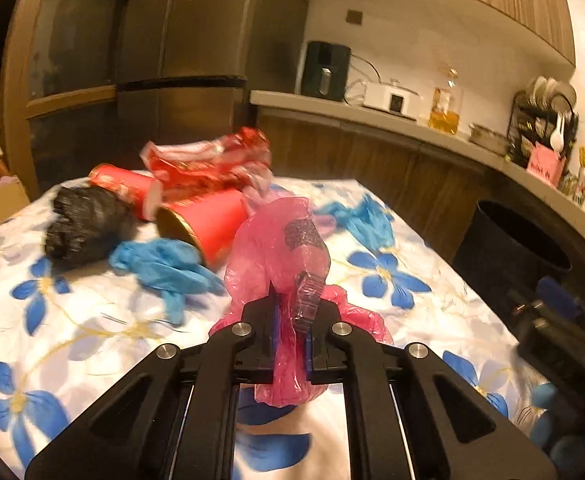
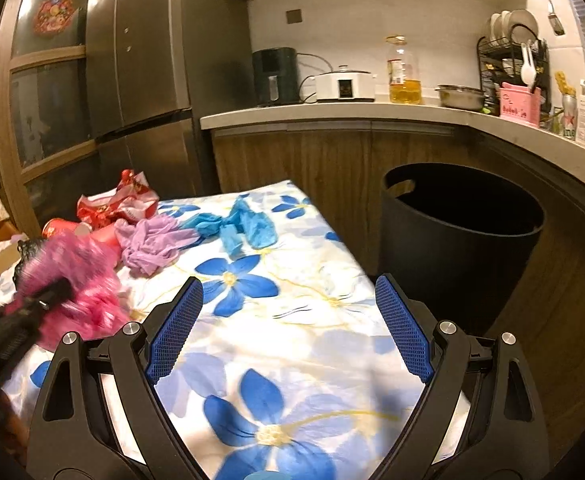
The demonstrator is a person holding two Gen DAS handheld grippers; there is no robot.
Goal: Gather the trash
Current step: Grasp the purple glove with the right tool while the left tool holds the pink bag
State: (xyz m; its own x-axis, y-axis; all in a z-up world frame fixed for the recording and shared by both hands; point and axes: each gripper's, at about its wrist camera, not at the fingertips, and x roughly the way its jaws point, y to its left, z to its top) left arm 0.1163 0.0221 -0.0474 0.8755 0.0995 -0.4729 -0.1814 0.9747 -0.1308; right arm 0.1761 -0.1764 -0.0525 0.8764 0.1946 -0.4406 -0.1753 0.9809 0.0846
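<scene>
Pink plastic bag (image 1: 280, 248) pinched between left fingers (image 1: 270, 312); right fingers (image 2: 400, 328) wide, empty.

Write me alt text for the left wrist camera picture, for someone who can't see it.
The left gripper is shut on a crumpled pink plastic bag above a table with a blue-flowered cloth. Behind it lie red paper cups, blue gloves, a black bag and a red wrapper. A black bin stands at right.

Dim warm light, dark fridge (image 2: 152, 60), wooden cabinets (image 2: 332, 160), pale countertop (image 2: 332, 112)
</scene>
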